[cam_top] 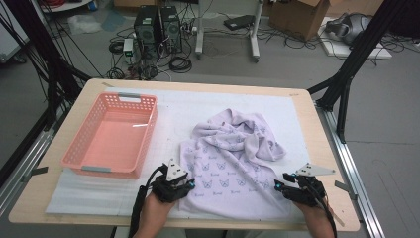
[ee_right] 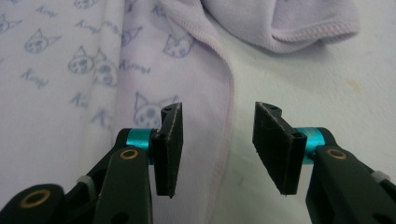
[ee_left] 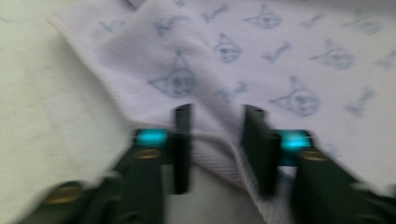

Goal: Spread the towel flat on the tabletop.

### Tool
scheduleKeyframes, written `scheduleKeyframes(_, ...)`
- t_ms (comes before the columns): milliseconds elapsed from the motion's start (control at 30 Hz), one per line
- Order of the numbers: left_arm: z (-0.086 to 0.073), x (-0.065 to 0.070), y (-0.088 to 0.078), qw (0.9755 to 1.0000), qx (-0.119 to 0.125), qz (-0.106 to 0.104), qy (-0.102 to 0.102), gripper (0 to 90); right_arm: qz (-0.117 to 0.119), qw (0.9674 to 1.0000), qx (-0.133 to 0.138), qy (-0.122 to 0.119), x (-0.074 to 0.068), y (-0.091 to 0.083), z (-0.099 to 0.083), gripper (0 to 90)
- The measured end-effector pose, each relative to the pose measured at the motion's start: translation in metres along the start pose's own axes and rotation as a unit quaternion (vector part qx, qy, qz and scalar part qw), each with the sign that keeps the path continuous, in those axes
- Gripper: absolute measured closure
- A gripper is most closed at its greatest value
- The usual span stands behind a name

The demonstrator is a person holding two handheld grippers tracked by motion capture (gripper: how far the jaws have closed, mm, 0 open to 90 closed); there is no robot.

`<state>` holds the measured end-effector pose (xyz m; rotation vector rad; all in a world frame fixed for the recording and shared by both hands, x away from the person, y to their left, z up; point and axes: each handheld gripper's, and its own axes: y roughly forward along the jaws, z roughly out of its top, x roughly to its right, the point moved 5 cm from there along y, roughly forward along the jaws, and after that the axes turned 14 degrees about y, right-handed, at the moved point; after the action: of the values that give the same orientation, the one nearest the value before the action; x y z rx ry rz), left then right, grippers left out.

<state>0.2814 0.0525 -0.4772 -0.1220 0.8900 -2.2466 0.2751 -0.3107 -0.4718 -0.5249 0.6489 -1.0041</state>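
A pale lilac cloth (cam_top: 233, 153) printed with small blue cat faces lies crumpled on the white mat, its near part spread flat. My left gripper (cam_top: 190, 184) sits at the cloth's near left corner. In the left gripper view its jaws (ee_left: 217, 135) stand a little apart, with the cloth's (ee_left: 261, 56) hemmed edge bunched between them; the picture is blurred. My right gripper (cam_top: 282, 181) is at the cloth's near right edge. In the right gripper view it is open (ee_right: 217, 135), straddling the hem of the cloth (ee_right: 70, 70) with the pads clear of the fabric.
A pink plastic basket (cam_top: 151, 129) with nothing in it stands on the left of the white mat (cam_top: 168, 109). The wooden table's front edge (cam_top: 198, 225) runs just under both hands. Computers, cables and boxes lie on the floor beyond the table.
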Motion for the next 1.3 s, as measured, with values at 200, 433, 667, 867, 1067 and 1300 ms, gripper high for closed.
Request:
scheduleKeyframes(200, -0.008, -0.026, -0.015, 0.9982, 0.01, 0.046, -0.036, 86.7, 0.006, 1.0, 0.006, 0.0, -0.004, 0.008, 0.006, 54.9)
scheduleKeyframes(433, -0.023, -0.039, -0.028, 0.9954, 0.026, 0.07, -0.059, 86.6, 0.001, 0.9996, -0.013, -0.023, -0.021, 0.034, 0.013, 56.3)
scheduleKeyframes(667, -0.023, -0.039, -0.034, 0.9942, 0.046, 0.081, -0.054, 86.6, -0.017, 0.9993, 0.019, -0.029, -0.023, 0.05, 0.029, 86.2)
scheduleKeyframes(867, -0.026, -0.03, -0.033, 0.9948, 0.057, 0.057, -0.063, 74.9, -0.078, 0.994, 0.076, 0.005, -0.008, 0.052, 0.043, 79.6)
scheduleKeyframes(1067, -0.025, -0.026, -0.037, 0.9931, 0.08, 0.018, -0.084, 47.4, -0.036, 0.9942, 0.099, 0.022, -0.007, 0.022, 0.034, 61.9)
scheduleKeyframes(1300, -0.034, -0.015, -0.047, 0.9929, 0.077, 0.005, -0.091, 47.6, -0.011, 0.9979, 0.057, 0.028, -0.001, -0.014, 0.002, 61.6)
